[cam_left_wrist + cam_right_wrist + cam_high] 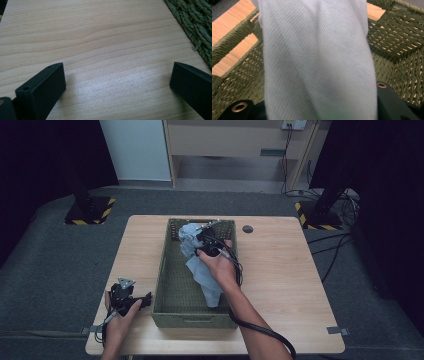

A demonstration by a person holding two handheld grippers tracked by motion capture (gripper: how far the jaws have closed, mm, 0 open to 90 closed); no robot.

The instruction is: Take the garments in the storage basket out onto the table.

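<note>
My right gripper [206, 240] pinches the soft, light cloth [202, 270] at the basket's [165, 270] twelve o'clock end; my left gripper [117, 82] gapes empty.

A hand holds the right gripper [209, 240] over the green woven basket [167, 285], pale blue cloth [200, 265] draped inside — the left gripper [131, 299] rests just beside the basket.

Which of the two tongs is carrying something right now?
The right tongs, over the green basket, grip the pale blue cloth. The left tongs sit open above bare table.
</note>
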